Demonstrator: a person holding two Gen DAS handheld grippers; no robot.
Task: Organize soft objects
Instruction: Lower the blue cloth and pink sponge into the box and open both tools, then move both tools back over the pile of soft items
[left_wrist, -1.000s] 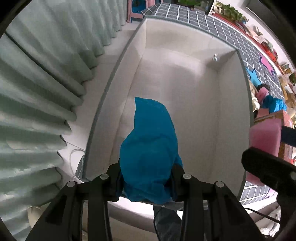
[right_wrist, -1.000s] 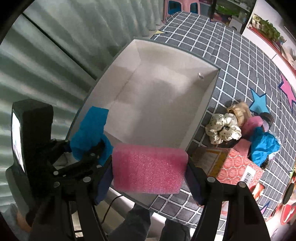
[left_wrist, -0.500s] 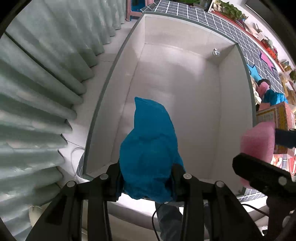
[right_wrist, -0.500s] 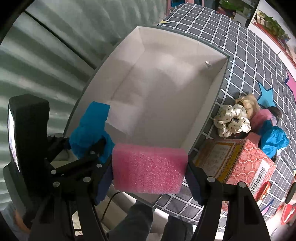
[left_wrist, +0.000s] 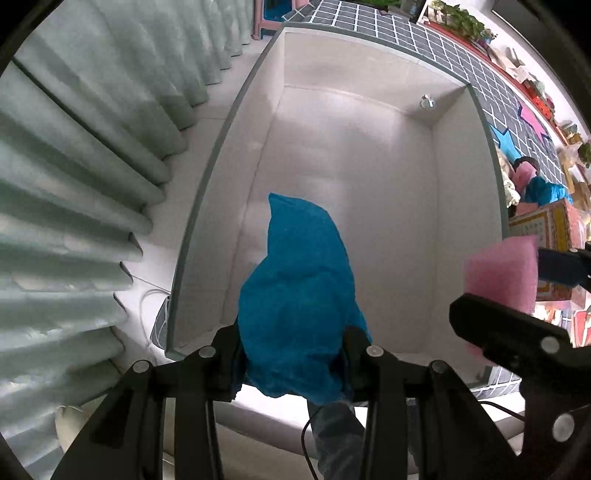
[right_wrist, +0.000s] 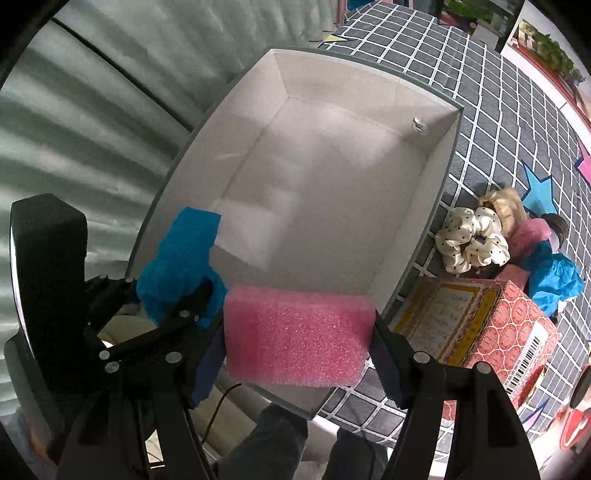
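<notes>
My left gripper (left_wrist: 291, 354) is shut on a crumpled blue cloth (left_wrist: 299, 295) and holds it over the near end of a white open box (left_wrist: 369, 147). My right gripper (right_wrist: 297, 347) is shut on a pink foam block (right_wrist: 295, 336) above the box's near rim (right_wrist: 413, 258). The blue cloth (right_wrist: 181, 266) and left gripper also show at the left of the right wrist view. The pink foam (left_wrist: 502, 277) shows at the right of the left wrist view. The box holds nothing but a small metal fitting (right_wrist: 419, 125) in its far corner.
On the grey checked mat (right_wrist: 480, 110) right of the box lie a white dotted scrunchie (right_wrist: 472, 243), a tan one (right_wrist: 502, 203), a pink one (right_wrist: 532, 232) and another blue cloth (right_wrist: 557, 280). A red patterned carton (right_wrist: 491, 332) stands beside them. Pale green curtains (left_wrist: 74, 166) hang at left.
Both grippers have moved forward over the box with their loads; the box fills more of each view. Both grips are unchanged.
</notes>
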